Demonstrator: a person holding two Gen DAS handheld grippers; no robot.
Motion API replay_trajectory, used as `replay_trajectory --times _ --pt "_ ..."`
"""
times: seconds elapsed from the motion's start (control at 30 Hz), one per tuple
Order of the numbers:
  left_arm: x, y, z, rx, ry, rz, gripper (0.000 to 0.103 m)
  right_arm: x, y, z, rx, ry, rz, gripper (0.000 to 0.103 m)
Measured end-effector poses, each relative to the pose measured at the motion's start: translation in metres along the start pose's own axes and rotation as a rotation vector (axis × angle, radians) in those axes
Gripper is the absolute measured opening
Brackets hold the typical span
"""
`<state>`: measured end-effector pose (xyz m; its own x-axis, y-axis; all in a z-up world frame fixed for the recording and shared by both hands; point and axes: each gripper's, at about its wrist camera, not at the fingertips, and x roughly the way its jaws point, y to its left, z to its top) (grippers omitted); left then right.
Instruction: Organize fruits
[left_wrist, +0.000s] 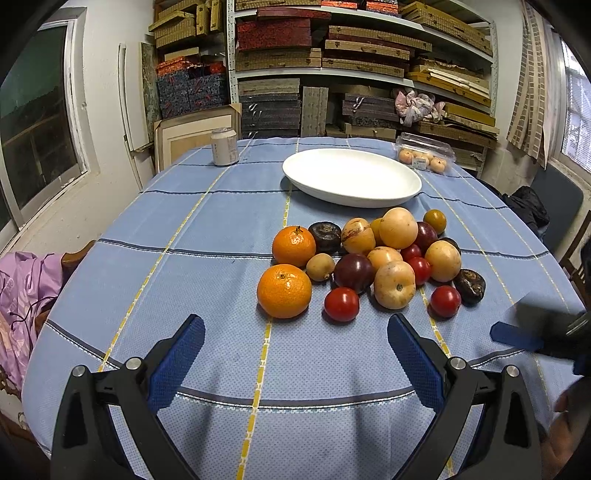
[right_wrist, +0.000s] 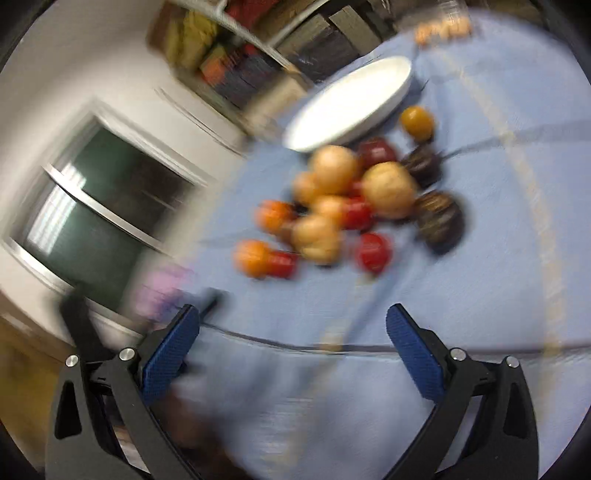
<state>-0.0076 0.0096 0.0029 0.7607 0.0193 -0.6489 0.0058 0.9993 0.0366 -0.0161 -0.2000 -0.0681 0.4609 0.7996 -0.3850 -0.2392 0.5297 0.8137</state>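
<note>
A pile of fruit (left_wrist: 373, 258) lies on the blue checked tablecloth: two oranges (left_wrist: 284, 290), red tomatoes (left_wrist: 341, 304), pale yellow fruits (left_wrist: 394, 284), dark plums (left_wrist: 353, 272) and dark wrinkled fruits (left_wrist: 470, 286). Behind it sits an empty white oval plate (left_wrist: 351, 176). My left gripper (left_wrist: 295, 354) is open, low over the cloth, short of the pile with nothing between its fingers. The right wrist view is motion-blurred and tilted; my right gripper (right_wrist: 291, 354) is open and empty, with the fruit pile (right_wrist: 351, 206) and the plate (right_wrist: 351, 103) ahead. A right fingertip (left_wrist: 515, 338) shows at the right edge.
A drink can (left_wrist: 224, 146) stands at the table's far left. A clear plastic box of small oranges (left_wrist: 424, 153) sits far right. Shelves of boxes fill the wall behind. Purple fabric (left_wrist: 26, 291) drapes a chair at left; another chair (left_wrist: 561, 206) stands right.
</note>
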Motion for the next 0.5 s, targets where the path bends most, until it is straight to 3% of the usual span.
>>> replay_trajectory --times 0.07,0.23,0.33,0.37,0.43,0.47,0.5 --pt "0.0 0.0 0.0 0.001 0.001 0.0 0.1 -0.003 0.003 -0.003 0.032 0.016 0.084 0.099" --pt "0.0 0.0 0.0 0.001 0.0 0.001 0.1 -0.003 0.031 -0.013 -0.092 0.0 0.034 0.099" --pt "0.0 0.001 0.0 0.002 -0.006 0.004 0.1 -0.037 0.06 -0.012 -0.238 -0.181 -0.081 0.099" --pt "0.001 0.002 0.0 0.0 -0.008 0.005 0.1 -0.056 0.082 -0.016 -0.335 -0.242 -0.084 0.099" --pt "0.003 0.003 0.001 -0.01 -0.004 0.003 0.1 -0.07 0.101 -0.024 -0.419 -0.244 0.026 0.099" --pt "0.004 0.004 0.002 -0.014 -0.003 0.0 0.1 -0.073 0.098 -0.035 -0.39 -0.254 0.134 0.099" --pt "0.005 0.004 0.003 -0.018 -0.001 -0.001 0.1 -0.069 0.087 -0.048 -0.309 -0.251 0.187 0.099"
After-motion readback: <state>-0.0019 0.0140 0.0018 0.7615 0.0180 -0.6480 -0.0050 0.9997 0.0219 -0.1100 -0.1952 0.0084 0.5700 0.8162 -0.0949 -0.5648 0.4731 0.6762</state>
